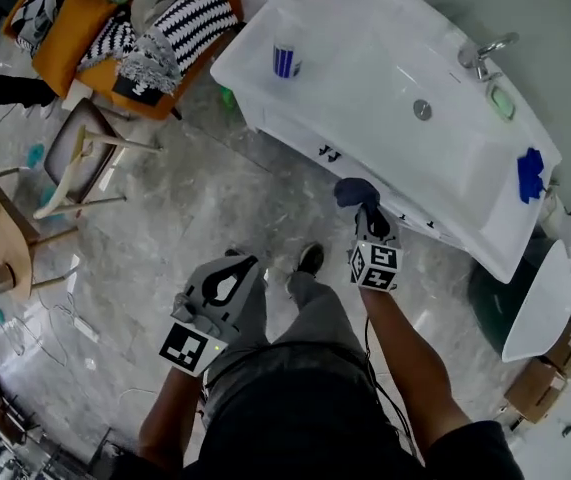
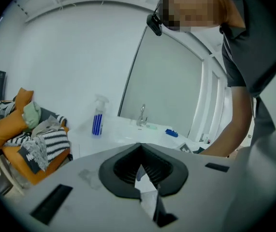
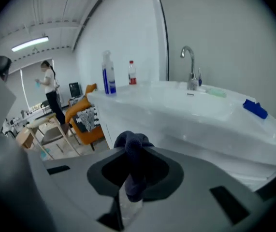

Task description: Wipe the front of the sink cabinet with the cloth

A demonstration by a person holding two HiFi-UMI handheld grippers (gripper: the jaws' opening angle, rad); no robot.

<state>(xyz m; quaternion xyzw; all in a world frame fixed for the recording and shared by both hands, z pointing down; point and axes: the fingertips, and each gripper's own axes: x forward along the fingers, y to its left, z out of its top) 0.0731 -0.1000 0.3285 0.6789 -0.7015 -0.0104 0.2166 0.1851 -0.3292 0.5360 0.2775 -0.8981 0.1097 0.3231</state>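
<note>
— Claw on the right (image 1: 365,208): what is being gripped by it?
— A dark blue cloth (image 1: 353,190) is being pinched between its jaws, bunched, with a fold sticking out past the tips.
— And where is the cloth being held?
— Low down, near the white front of the sink cabinet (image 1: 300,128); contact cannot be confirmed.
— Is anything being carried by the left claw (image 1: 227,286)?
— Nothing; its jaws are being held together, well back from the cabinet, beside the person's leg. A blue spray bottle (image 1: 285,60) is being borne on the worktop (image 1: 355,58)
</note>
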